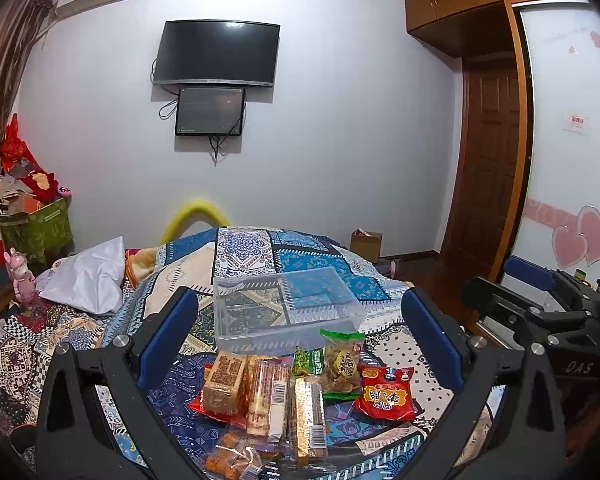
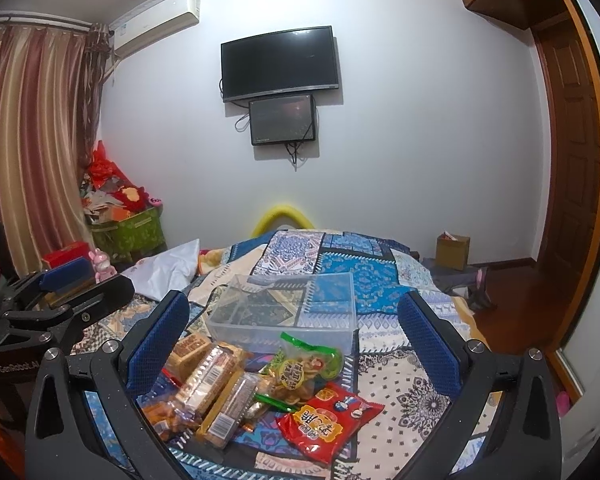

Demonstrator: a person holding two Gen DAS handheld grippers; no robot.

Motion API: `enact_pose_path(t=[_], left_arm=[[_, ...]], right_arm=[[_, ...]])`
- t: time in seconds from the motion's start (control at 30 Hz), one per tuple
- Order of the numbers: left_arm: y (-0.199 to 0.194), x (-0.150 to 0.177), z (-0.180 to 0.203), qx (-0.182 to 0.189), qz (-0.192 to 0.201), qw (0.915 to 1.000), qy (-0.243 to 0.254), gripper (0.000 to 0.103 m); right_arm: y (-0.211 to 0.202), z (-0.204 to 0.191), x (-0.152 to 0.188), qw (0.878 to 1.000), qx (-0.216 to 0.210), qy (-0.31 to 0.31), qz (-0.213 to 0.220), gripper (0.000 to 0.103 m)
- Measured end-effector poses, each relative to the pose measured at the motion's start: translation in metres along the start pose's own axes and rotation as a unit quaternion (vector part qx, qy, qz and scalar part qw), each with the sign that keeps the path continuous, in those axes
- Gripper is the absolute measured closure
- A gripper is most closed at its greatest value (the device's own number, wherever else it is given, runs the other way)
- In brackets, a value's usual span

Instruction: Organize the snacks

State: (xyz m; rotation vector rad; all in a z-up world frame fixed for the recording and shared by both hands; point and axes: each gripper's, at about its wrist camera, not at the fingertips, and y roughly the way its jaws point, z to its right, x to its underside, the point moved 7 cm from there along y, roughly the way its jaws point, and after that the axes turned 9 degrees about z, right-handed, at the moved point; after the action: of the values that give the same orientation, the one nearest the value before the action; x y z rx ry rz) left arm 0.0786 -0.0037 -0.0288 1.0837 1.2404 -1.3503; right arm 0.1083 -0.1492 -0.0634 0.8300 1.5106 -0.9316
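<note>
Above a bed covered with a blue patchwork quilt (image 1: 308, 256), two handheld grippers hang side by side, both with fingers spread wide and nothing between them. The left gripper (image 1: 300, 336) frames the snack pile from straight on; the right gripper (image 2: 296, 340) looks at the same pile from slightly to the right, and each gripper shows at the edge of the other's view. Just beneath them, a heap of snacks lies loose on the quilt: several clear-wrapped bars (image 1: 268, 396), a green-topped bag of fried pieces (image 2: 304, 368), and a red packet (image 2: 328, 416) nearest the right side. Just behind the heap, touching or nearly touching it, sits a clear plastic bin (image 1: 284, 308), and it appears empty. By this showing the sorting has not begun; every snack seems to remain outside the bin. The lowest packets are cut off by the picture's bottom edge and by the gripper bodies, so the count is uncertain. Overlapping wrappers hide what lies underneath, and the printed labels are too distorted to read.
</note>
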Motion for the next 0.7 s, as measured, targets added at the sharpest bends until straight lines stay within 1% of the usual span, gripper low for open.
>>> enact_pose_path(t=[0.7], left_arm=[[0.0001,-0.0030,0.0014,0.000,-0.003,1.0000,0.002,0.000]], right_arm=[[-0.0026,-0.0016,-0.0012,1.000,-0.001,0.001,0.002,0.000]])
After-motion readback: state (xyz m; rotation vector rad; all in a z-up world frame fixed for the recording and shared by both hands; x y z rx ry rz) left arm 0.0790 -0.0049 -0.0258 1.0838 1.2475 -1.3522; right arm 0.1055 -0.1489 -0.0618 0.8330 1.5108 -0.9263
